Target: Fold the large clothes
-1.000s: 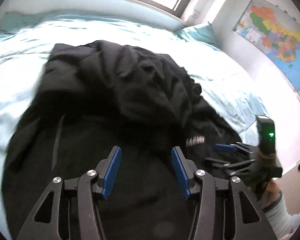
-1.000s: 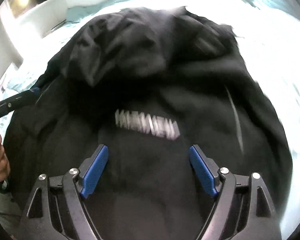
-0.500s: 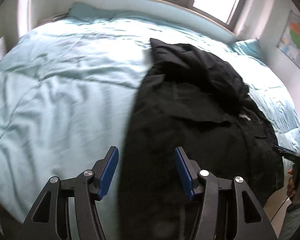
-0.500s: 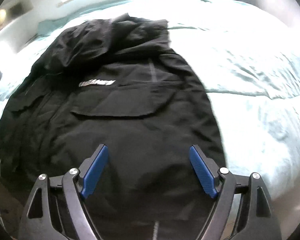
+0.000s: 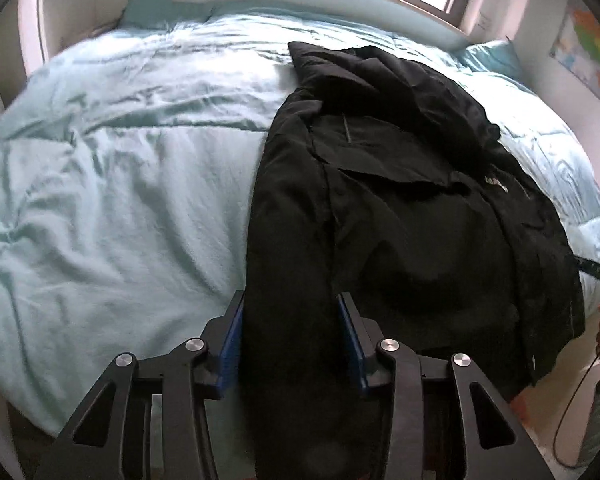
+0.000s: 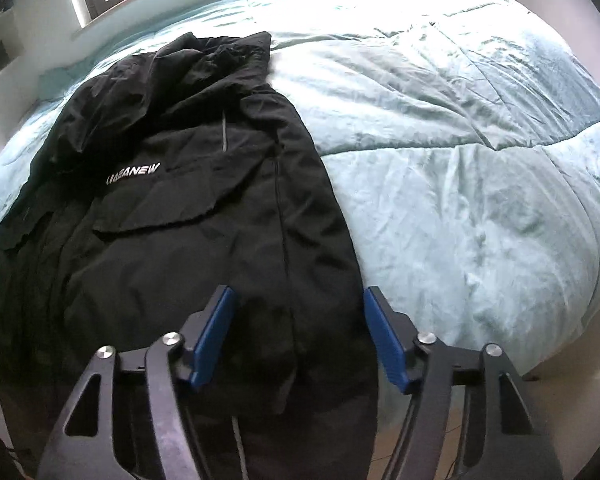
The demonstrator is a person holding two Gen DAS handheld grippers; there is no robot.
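Both grippers closing over black jacket hem on bed, left gripper straddling one edge, right gripper the other, grip unconfirmed.

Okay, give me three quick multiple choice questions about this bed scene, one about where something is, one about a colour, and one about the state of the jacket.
1. Where does the black jacket lie?
A. on the bed
B. on the floor
C. on a chair

2. What colour is the duvet?
A. dark red
B. pale blue-green
C. yellow

3. How does the jacket lie?
A. rolled into a tight ball
B. hanging from a hook
C. spread lengthwise, hem at the near bed edge

Answers:
1. A, both wrist views show it resting on the bedding.
2. B, the cover around the jacket is pale blue-green.
3. C, it stretches from the rumpled hood to the hem, which sits between the fingers of the left tool and the right tool.
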